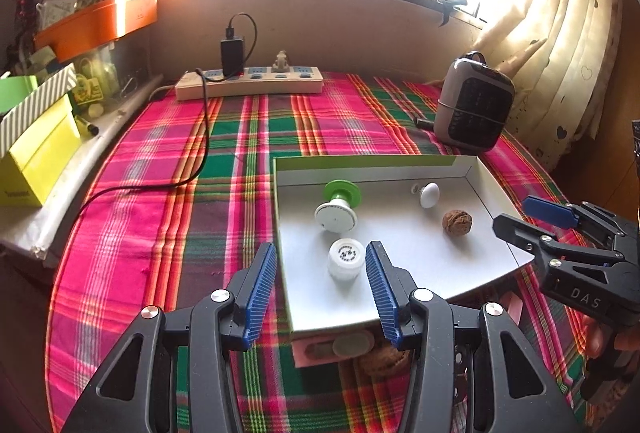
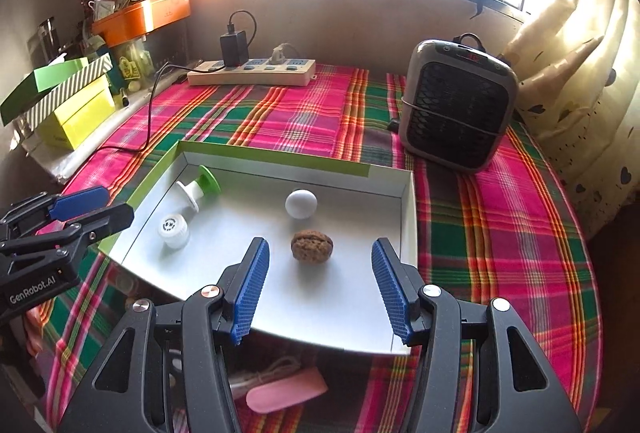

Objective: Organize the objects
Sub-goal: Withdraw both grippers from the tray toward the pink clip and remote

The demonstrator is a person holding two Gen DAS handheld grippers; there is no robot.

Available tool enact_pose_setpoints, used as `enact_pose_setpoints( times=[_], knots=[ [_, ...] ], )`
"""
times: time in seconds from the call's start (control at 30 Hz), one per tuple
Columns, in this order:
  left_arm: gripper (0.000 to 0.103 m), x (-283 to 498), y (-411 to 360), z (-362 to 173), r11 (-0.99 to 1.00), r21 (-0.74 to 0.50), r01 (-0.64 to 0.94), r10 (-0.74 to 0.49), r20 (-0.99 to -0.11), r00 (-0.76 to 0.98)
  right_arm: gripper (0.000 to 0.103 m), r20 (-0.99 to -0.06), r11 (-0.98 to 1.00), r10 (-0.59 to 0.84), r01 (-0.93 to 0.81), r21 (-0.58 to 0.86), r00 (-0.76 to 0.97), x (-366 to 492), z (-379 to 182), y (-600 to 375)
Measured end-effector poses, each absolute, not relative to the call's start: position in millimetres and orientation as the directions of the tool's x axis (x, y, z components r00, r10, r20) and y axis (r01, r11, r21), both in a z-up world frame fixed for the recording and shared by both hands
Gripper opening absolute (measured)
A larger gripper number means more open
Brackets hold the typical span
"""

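With both the left gripper (image 1: 321,267) and right gripper (image 2: 320,275) held apart and empty over the near edge of the tray (image 2: 394,233), the walnut (image 2: 311,246) and white cap (image 1: 345,259) inside it could be rolled away by a glancing pad.

Surface cloth (image 1: 160,193): plaid of pink, green, red and yellow. Tray (image 1: 400,293): white inside, green-edged. Contents: brown walnut (image 2: 311,245), white egg-shaped piece (image 2: 301,204), white cap (image 1: 346,259), green-and-white spool (image 1: 339,207). Fingers (image 2: 248,293): blue ribbed pads on black.
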State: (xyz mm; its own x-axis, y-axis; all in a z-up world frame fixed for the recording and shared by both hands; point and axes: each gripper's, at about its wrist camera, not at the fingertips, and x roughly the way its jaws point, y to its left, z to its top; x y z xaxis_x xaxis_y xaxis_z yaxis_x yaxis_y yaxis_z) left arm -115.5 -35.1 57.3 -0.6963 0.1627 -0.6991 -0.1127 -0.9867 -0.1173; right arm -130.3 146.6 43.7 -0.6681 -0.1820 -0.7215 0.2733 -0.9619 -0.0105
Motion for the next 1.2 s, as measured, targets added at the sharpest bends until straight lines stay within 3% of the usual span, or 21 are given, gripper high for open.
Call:
enact_pose_setpoints(
  times=[0.47, 1.2],
  knots=[
    [0.046, -80, -61, 45, -0.977, -0.202, -0.07, 0.192, -0.69, -0.698, 0.055, -0.689, -0.967, -0.197, 0.253, 0.02, -0.697, -90, 47, 166],
    [0.046, -58, -62, 21, -0.961, -0.259, -0.094, 0.256, -0.711, -0.655, 0.059, -0.746, -0.972, -0.177, 0.234, 0.03, -0.642, -75, 9, 158]
  ],
)
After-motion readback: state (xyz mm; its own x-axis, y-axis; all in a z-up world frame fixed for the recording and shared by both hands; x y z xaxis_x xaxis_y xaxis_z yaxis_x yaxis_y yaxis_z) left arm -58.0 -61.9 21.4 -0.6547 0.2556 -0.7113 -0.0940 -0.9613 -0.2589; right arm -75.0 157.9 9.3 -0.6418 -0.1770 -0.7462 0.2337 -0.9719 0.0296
